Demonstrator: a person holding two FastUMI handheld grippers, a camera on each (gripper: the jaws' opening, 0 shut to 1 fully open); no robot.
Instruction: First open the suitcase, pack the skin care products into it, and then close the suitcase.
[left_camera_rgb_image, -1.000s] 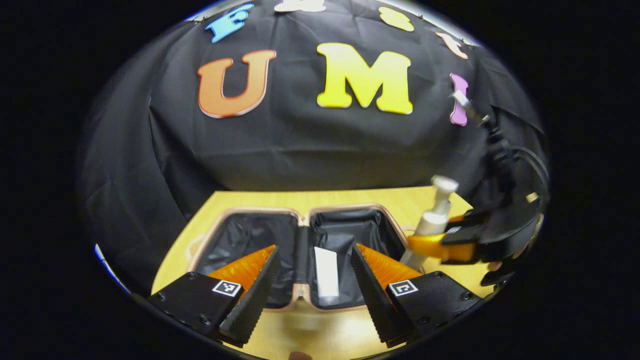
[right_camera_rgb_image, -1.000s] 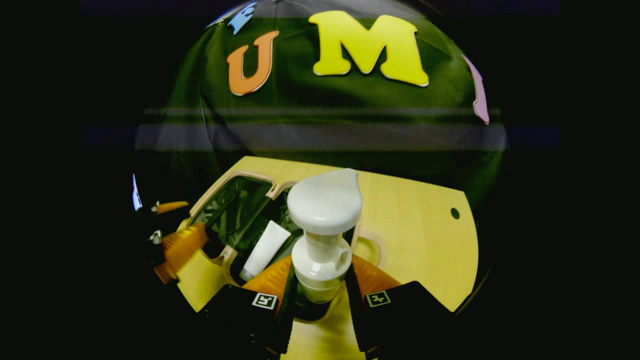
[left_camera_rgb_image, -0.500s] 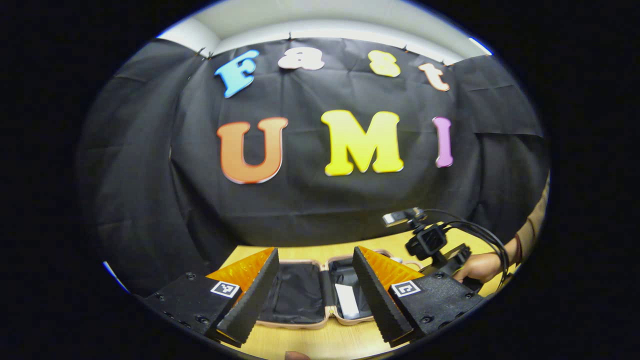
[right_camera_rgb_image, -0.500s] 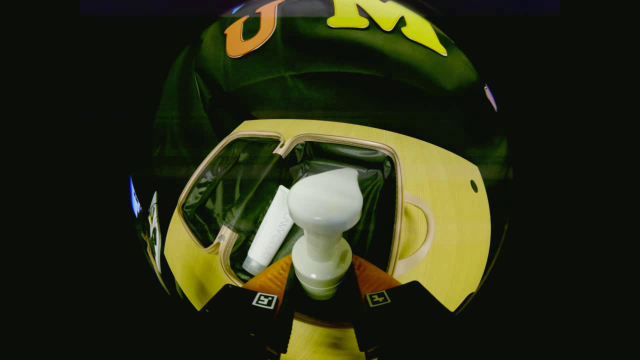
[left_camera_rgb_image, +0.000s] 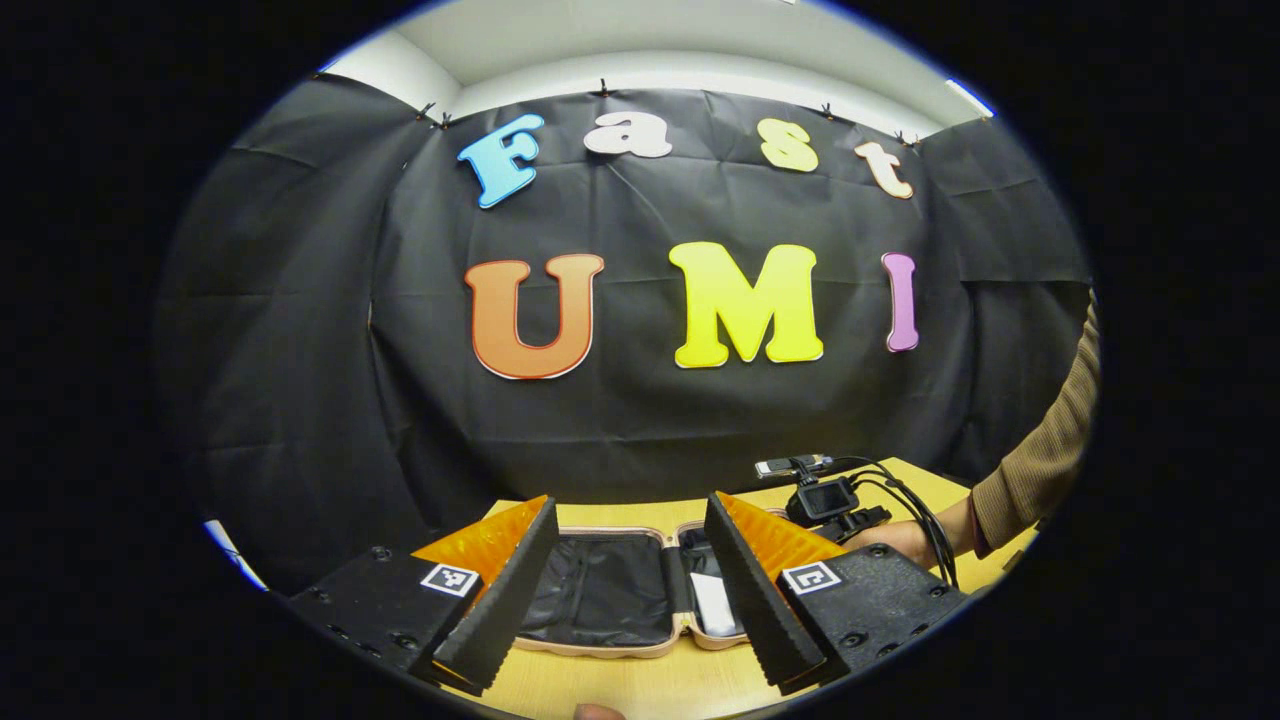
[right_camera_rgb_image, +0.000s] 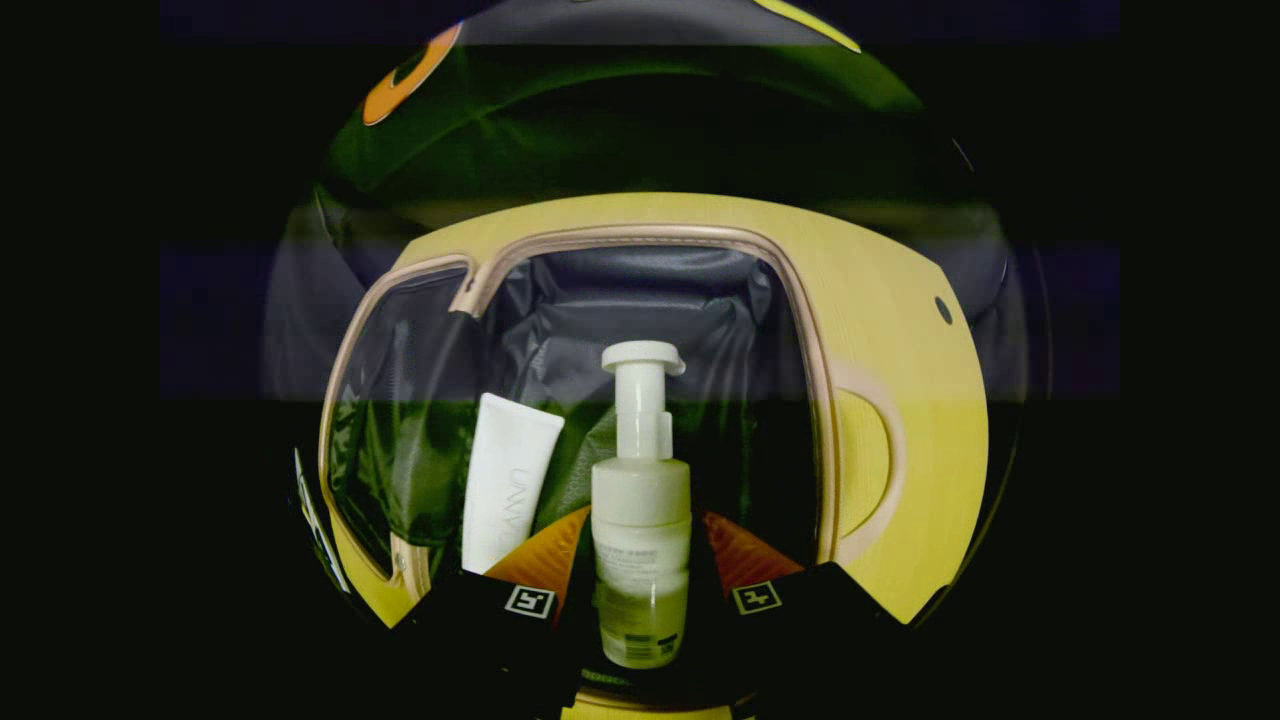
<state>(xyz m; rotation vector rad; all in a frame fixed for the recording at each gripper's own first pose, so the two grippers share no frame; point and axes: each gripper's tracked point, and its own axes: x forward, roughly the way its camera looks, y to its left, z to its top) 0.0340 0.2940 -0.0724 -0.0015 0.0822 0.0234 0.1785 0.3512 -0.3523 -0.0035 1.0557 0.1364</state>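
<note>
Pale wooden worktop (right_camera_rgb_image: 900, 400) carries open pink-rimmed suitcase (right_camera_rgb_image: 640, 238); my right gripper (right_camera_rgb_image: 640, 590) pinches white pump bottle (right_camera_rgb_image: 640, 520) beside white tube (right_camera_rgb_image: 505, 480). Next, release gently; left gripper (left_camera_rgb_image: 630, 590) is spread.

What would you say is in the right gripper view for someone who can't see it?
The right gripper holds a white pump bottle between its fingers, over the right half of an open suitcase with dark lining. A white tube already lies inside that half, left of the bottle, and the suitcase rests on a wooden table.
</note>
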